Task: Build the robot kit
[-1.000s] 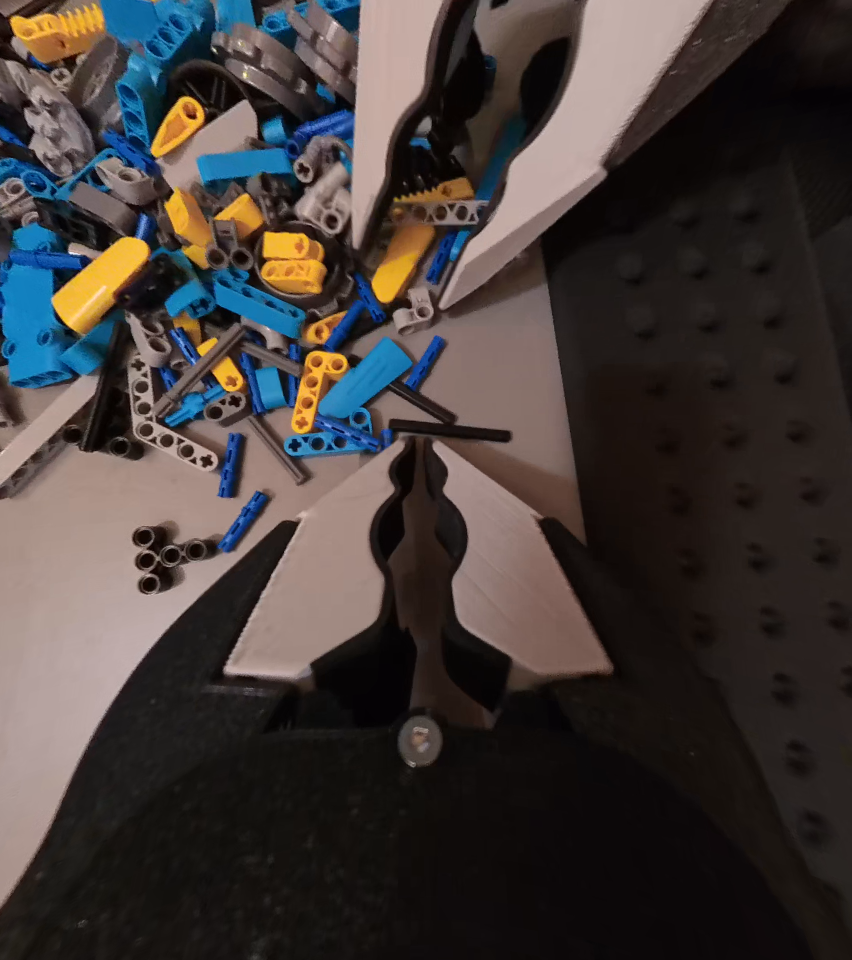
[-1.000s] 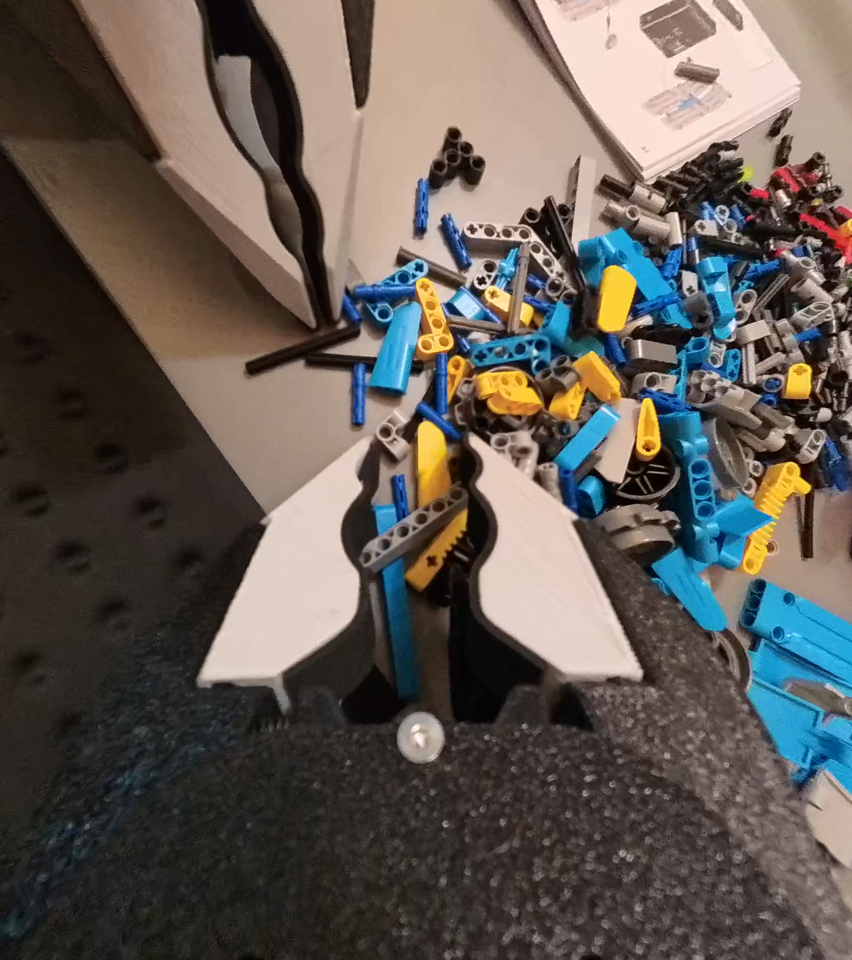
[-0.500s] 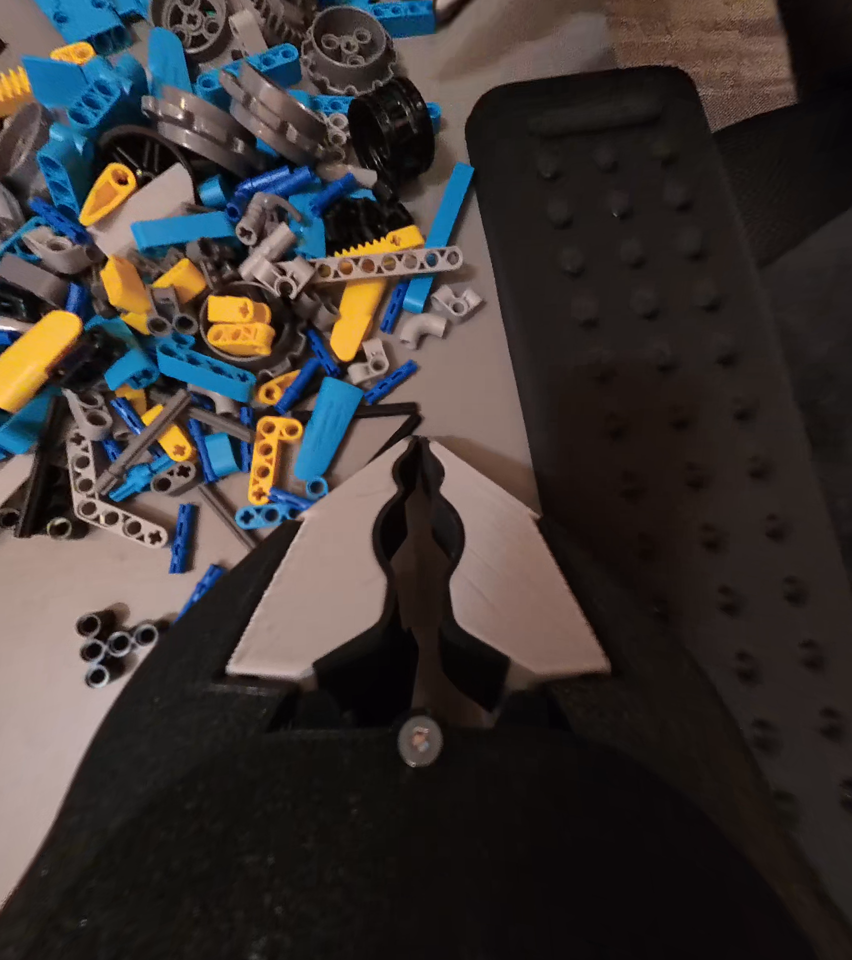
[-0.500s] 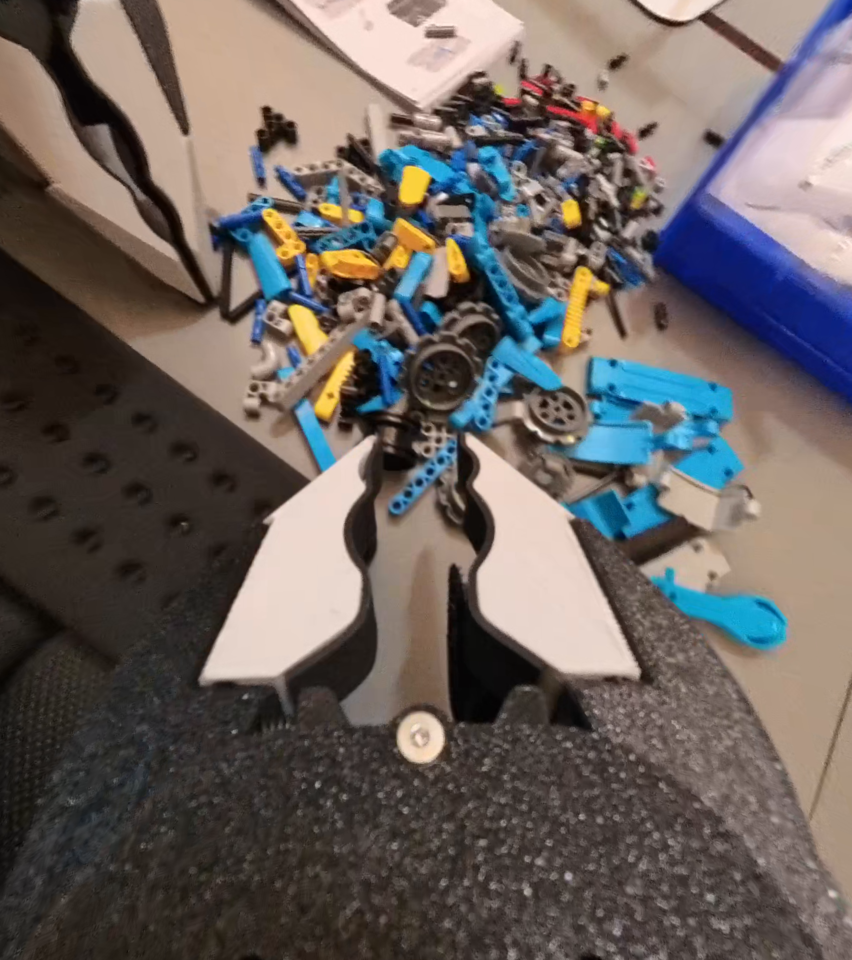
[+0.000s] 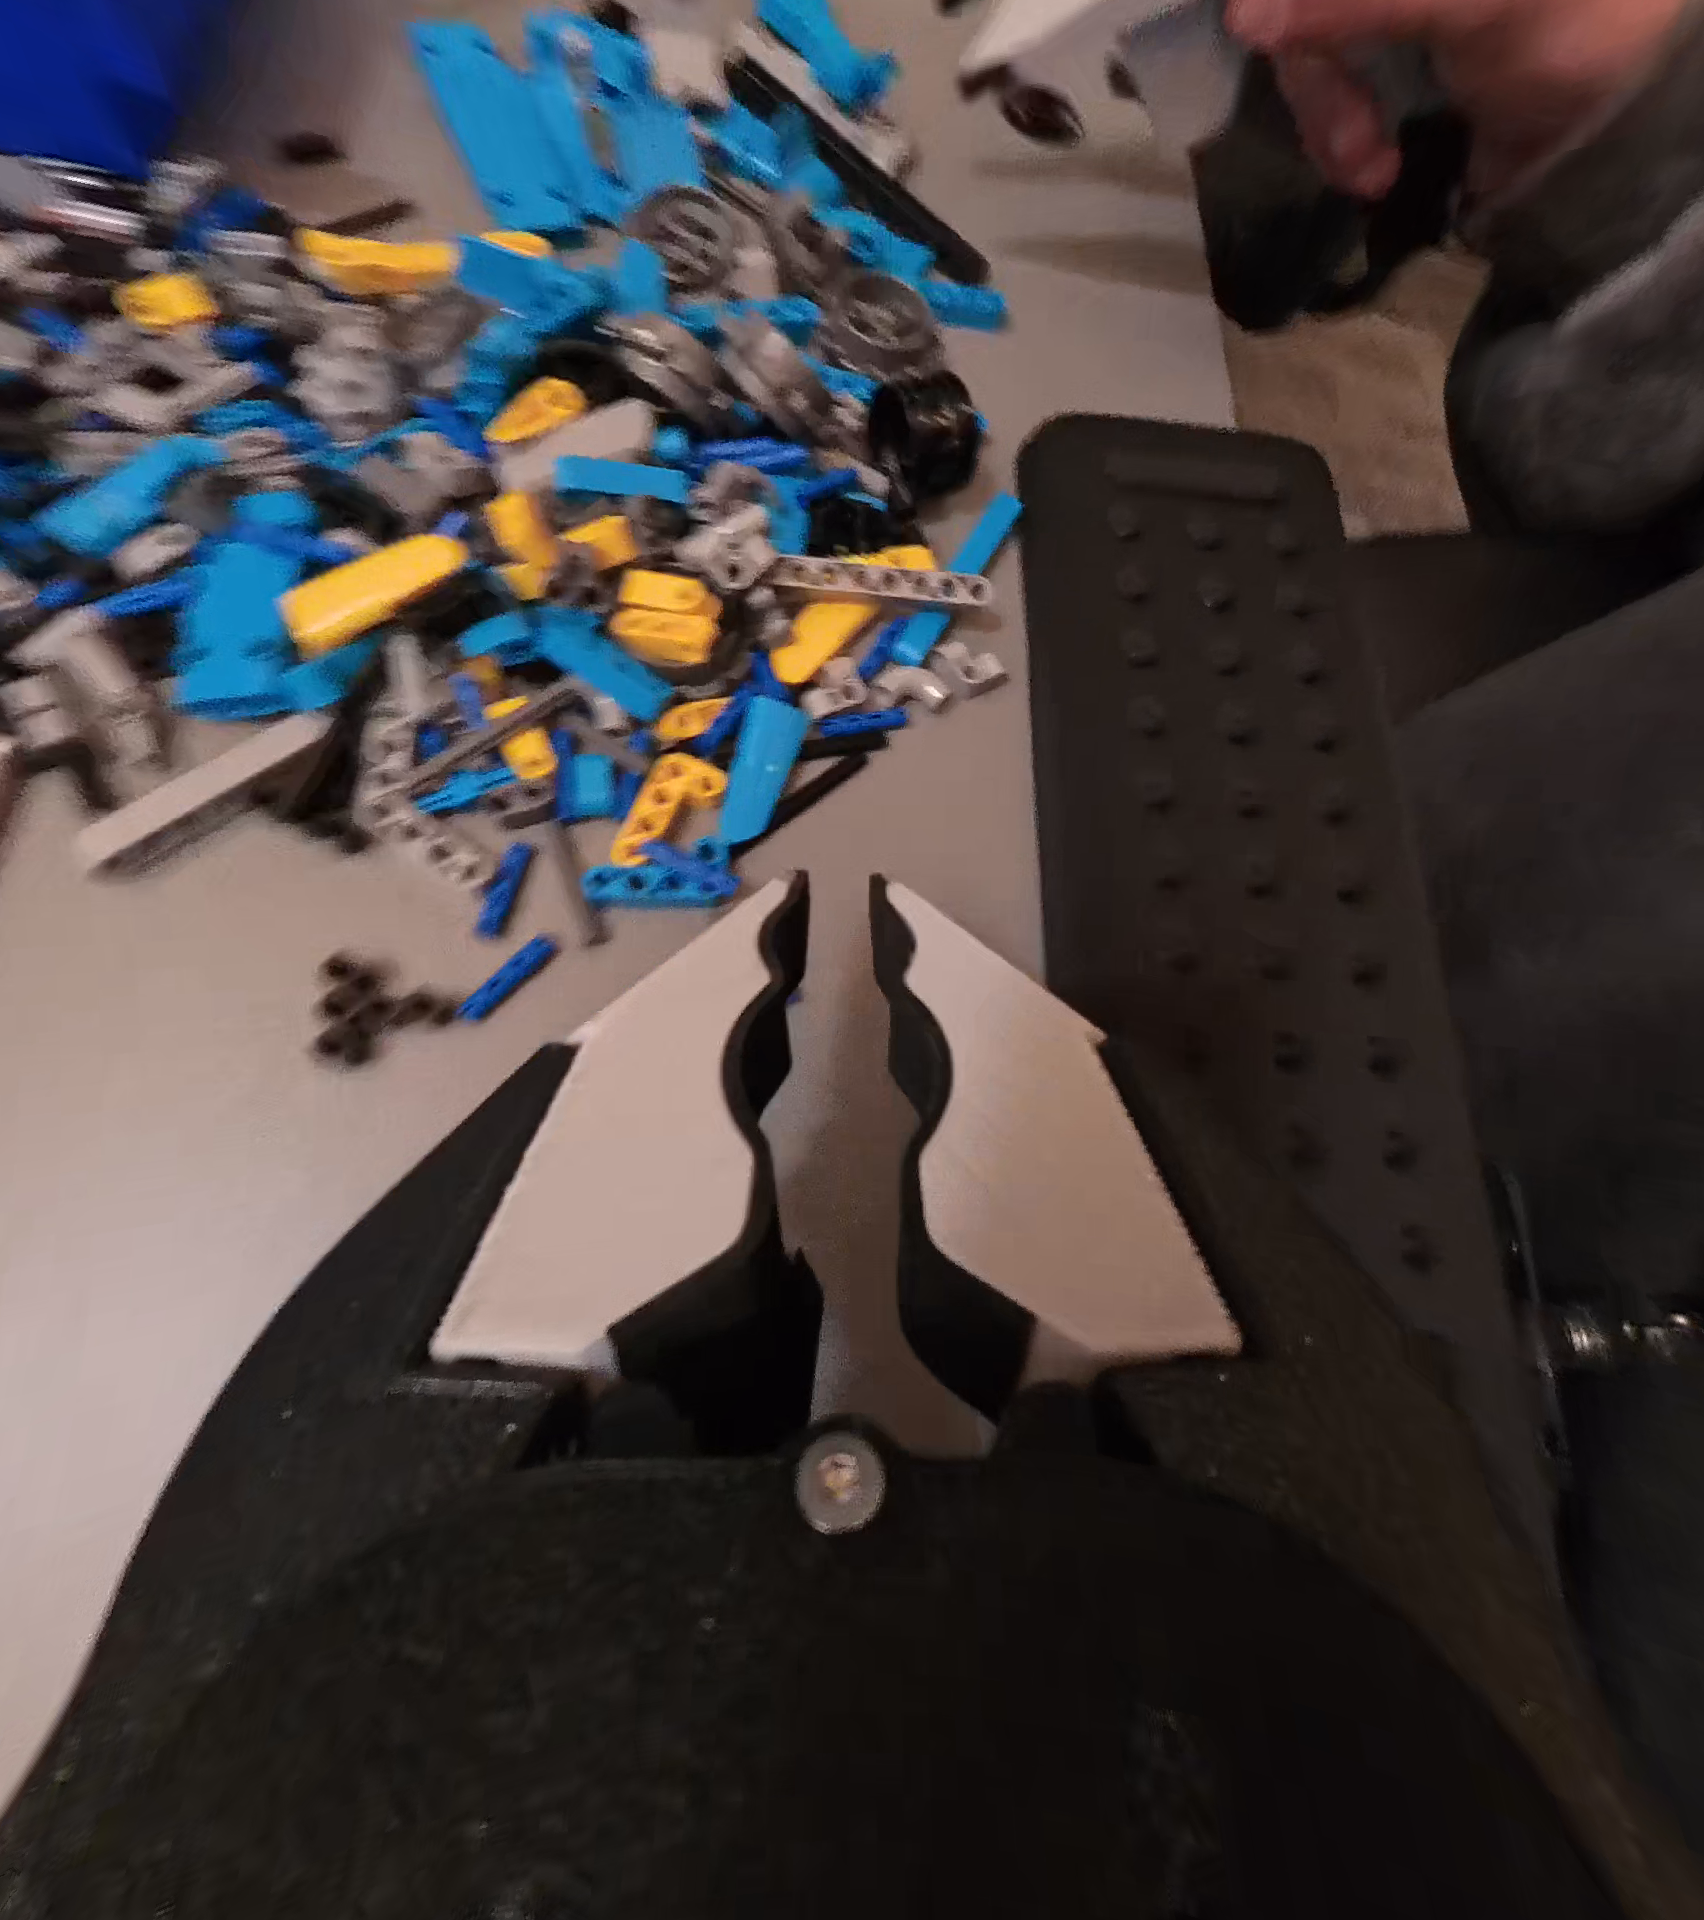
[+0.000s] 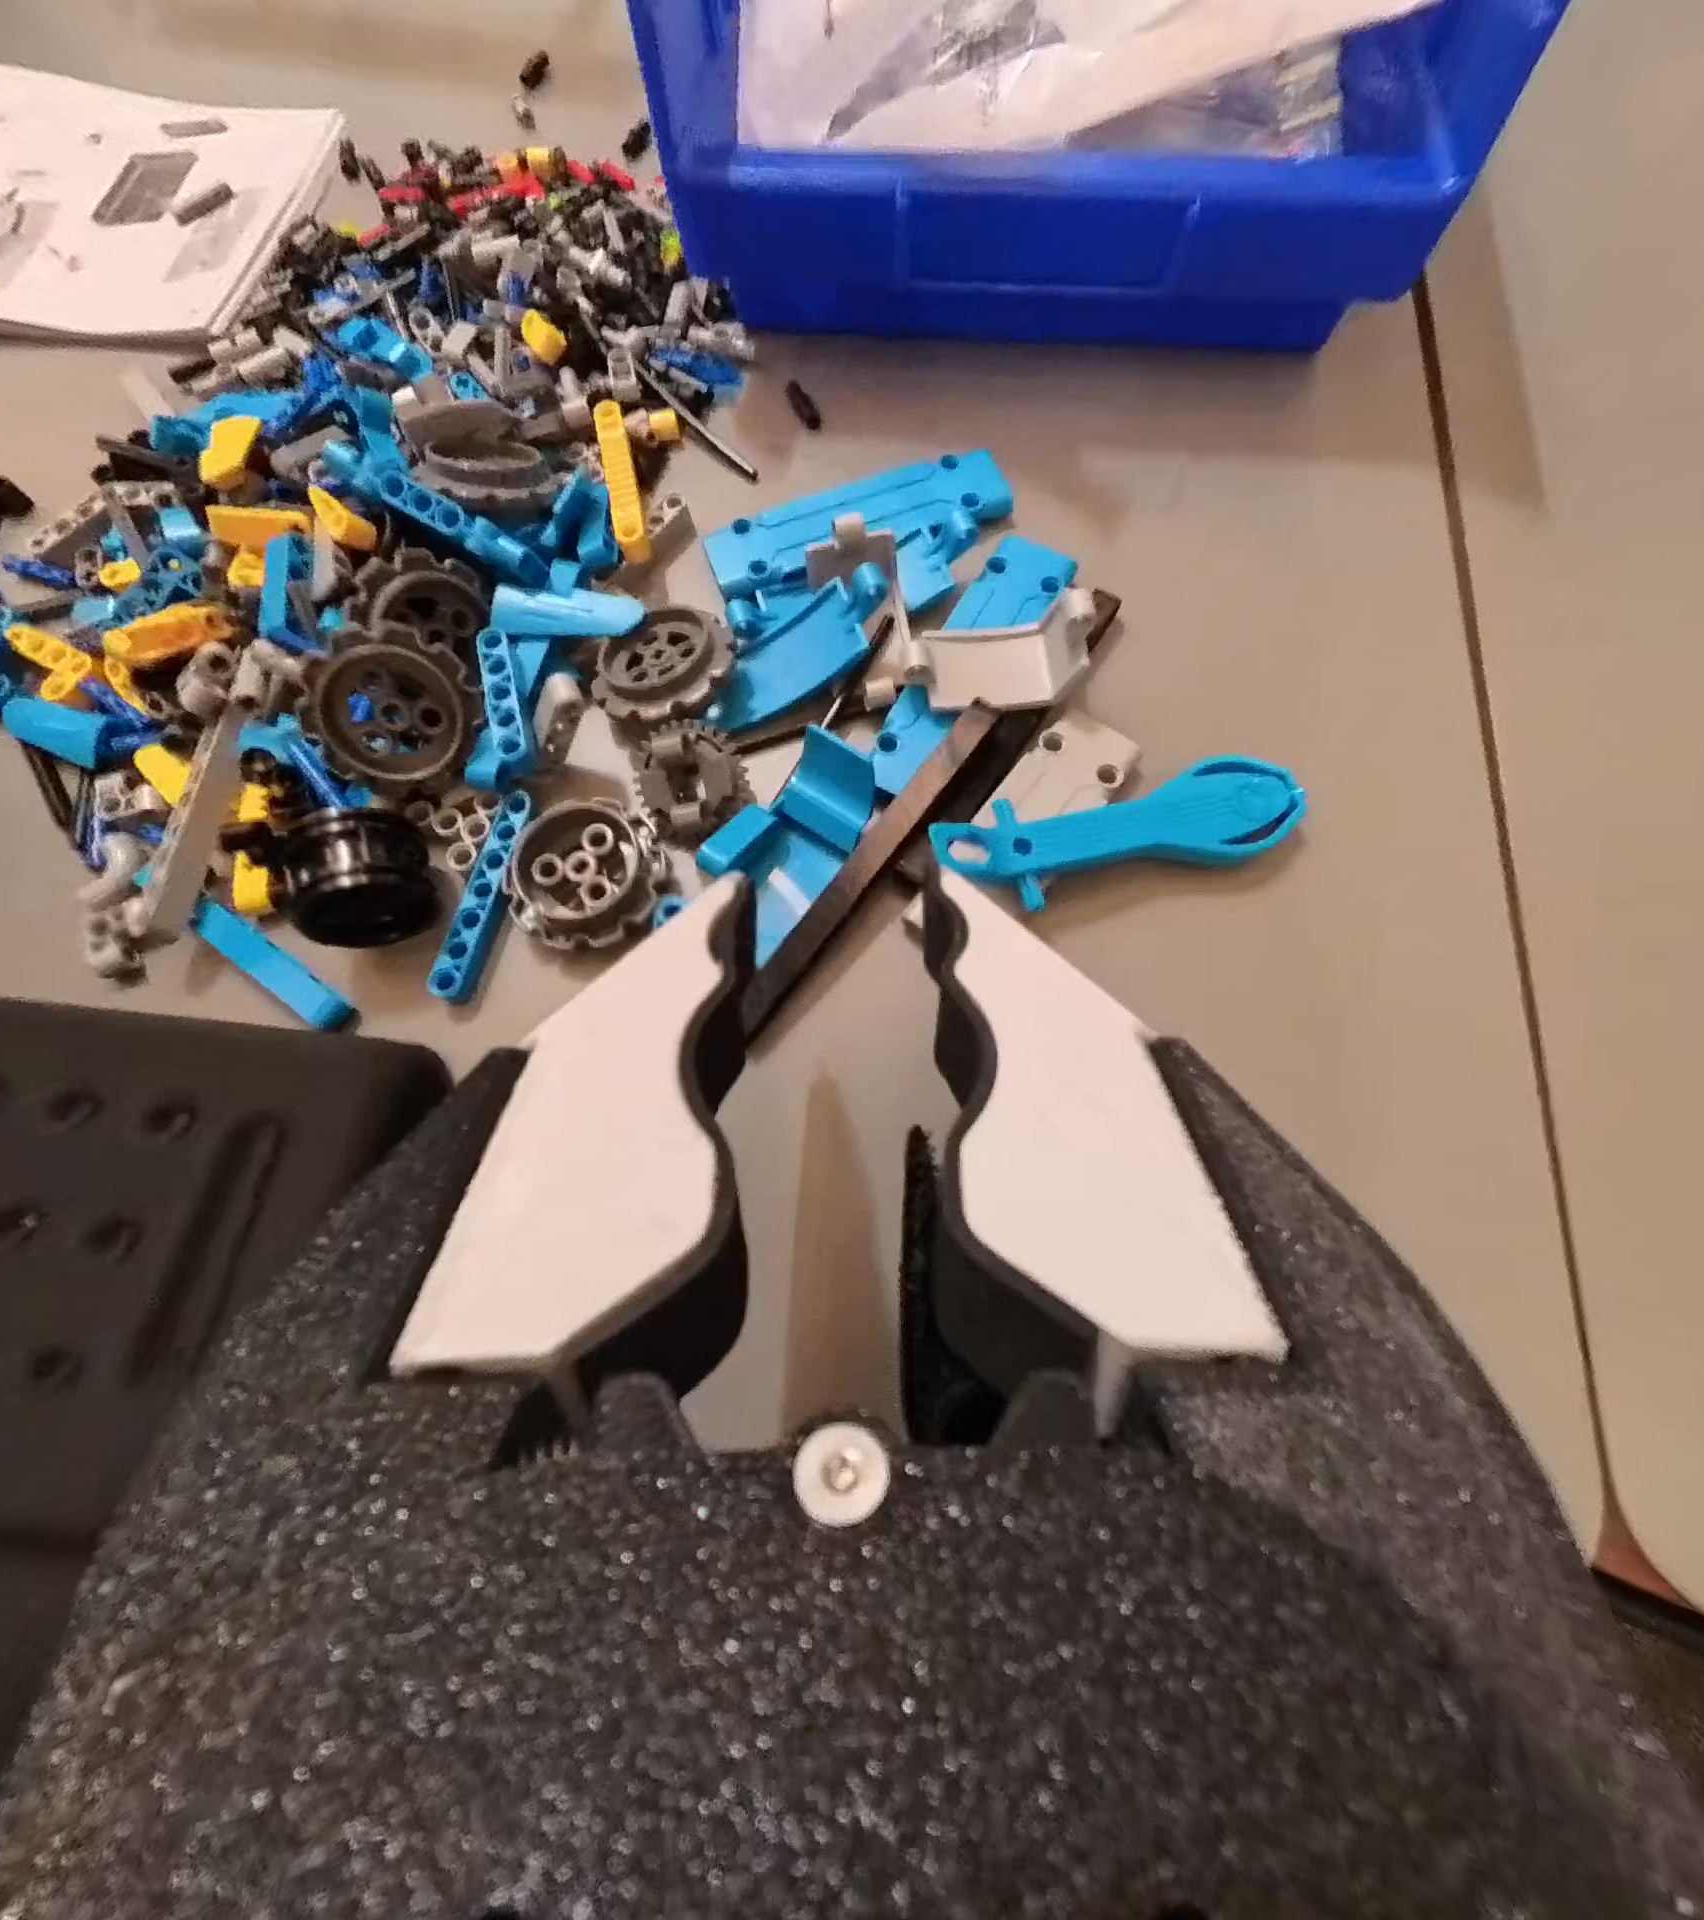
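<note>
Left wrist view: left gripper [image 5: 837, 883] at lower centre of the frame, jaws parted by a narrow gap, nothing between them, only bare grey table [image 5: 152, 1195] showing through. Just beyond the tips, the near edge of a pile of plastic building pieces [image 5: 515, 582] in blue, yellow, grey and black, filling the upper left and blurred toward the far side. Nearest the tips: a blue holed beam [image 5: 661, 883], with a yellow angled piece [image 5: 666, 805] just behind it. A cluster of small black connectors [image 5: 360, 1013] lying apart at left of centre. A black dimpled pad [image 5: 1232, 831] running up the right side, just beside the right finger. A hand [image 5: 1347, 94] in a grey sleeve at upper right, blurred.

Right wrist view: right gripper [image 6: 837, 883] at lower centre, jaws set wide apart and empty. A long black strip [image 6: 889, 842] lying on the table, running diagonally past the tips and into the gap; contact with the left finger cannot be told. The pile [image 6: 360, 582] spreading across the left half, with dark toothed wheels [image 6: 391, 707] and a black wheel hub [image 6: 360, 868]. A flat blue spoon-shaped piece [image 6: 1128, 826] near the right fingertip. A blue bin [image 6: 1035, 239] at upper centre, an open booklet [image 6: 89, 197] at upper left.
</note>
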`<state>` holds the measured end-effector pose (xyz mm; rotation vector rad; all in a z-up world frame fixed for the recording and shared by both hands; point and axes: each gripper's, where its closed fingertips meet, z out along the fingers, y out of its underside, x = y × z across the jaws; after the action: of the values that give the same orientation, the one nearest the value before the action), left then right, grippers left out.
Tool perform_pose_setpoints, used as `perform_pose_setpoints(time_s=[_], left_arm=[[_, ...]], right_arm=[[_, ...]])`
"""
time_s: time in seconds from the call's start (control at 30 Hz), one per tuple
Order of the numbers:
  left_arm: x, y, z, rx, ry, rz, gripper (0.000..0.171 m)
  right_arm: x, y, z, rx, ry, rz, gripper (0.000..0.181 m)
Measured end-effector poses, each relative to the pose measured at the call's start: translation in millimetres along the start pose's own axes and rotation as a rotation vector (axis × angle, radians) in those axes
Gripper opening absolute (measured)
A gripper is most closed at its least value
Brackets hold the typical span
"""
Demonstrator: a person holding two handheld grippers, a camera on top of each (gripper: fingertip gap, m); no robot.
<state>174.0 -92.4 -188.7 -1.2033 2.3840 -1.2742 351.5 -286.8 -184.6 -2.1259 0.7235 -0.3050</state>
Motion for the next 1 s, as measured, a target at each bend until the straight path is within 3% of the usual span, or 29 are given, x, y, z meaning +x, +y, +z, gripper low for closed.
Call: perform_pose_setpoints(time_s=[0.07,0.17,0.3,0.43,0.57,0.7,0.87,1.0], left_arm=[[-20.0,-2.6,-28.2,0.089,-0.106,-0.071,0.011],[-63.3,3.4,-83.5,0.215,-0.338,-0.169,0.011],[-127.0,33.7,-170.8,0.282,-0.725,-0.180,0.015],[-175.1,78.7,-223.6,0.248,-0.978,-0.263,0.025],[-178.9,104.5,-223.2,0.301,-0.933,-0.415,0.026],[-179.0,103.6,-228.7,0.341,-0.941,-0.425,0.027],[-178.5,102.3,-224.0,0.363,-0.896,-0.435,0.027],[-177.9,101.1,-218.5,0.369,-0.857,-0.452,0.027]], right_arm=[[-8.6,-20.6,-2.1,0.058,-0.005,-0.001,0.031],[-50.6,-65.1,3.6,0.167,-0.110,-0.012,0.031],[-154.1,-117.3,31.3,0.217,-0.393,-0.039,0.032],[-275.1,-140.1,74.2,0.155,-0.658,-0.125,0.032],[-359.6,-137.6,127.7,0.114,-0.701,-0.274,0.034],[-407.8,-130.3,152.3,0.104,-0.763,-0.277,0.034],[-402.8,-113.9,161.8,0.130,-0.677,-0.402,0.030],[-406.3,-118.2,161.3,0.116,-0.741,-0.328,0.030]])
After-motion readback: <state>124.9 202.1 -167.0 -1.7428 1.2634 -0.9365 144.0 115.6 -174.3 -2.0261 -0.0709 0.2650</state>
